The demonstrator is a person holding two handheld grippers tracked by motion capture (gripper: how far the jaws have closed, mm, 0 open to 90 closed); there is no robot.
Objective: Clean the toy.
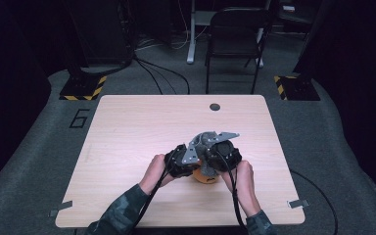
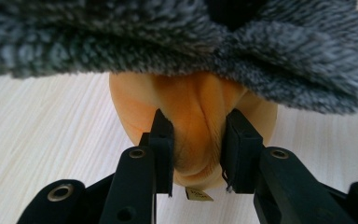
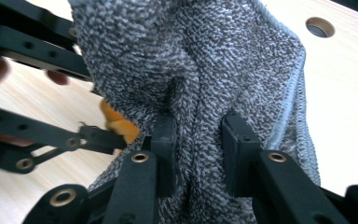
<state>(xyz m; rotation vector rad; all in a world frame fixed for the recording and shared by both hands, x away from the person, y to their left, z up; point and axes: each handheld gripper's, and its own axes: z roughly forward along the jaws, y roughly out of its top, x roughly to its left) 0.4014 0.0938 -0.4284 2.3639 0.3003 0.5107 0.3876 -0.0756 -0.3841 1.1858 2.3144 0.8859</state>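
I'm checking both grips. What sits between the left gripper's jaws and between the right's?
Left gripper view: a fold of the orange soft object. Right gripper view: bunched grey cloth.

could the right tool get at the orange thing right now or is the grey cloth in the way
Probably not: the right tool is shut on the grey cloth, which drapes over the orange thing; the left tool already grips that.

A fluffy cloth (image 3: 205, 70) flecked in grey and white, with a stitched grey hem, hangs over a smooth orange soft toy (image 2: 196, 121) that shades to pale peach at its sides and bears a small yellowish tag. The jaws gripping both are matt black with brass-coloured rivets. The wooden table (image 1: 127, 127) is pale beige with a fine grain. The person's sleeves are green camouflage.
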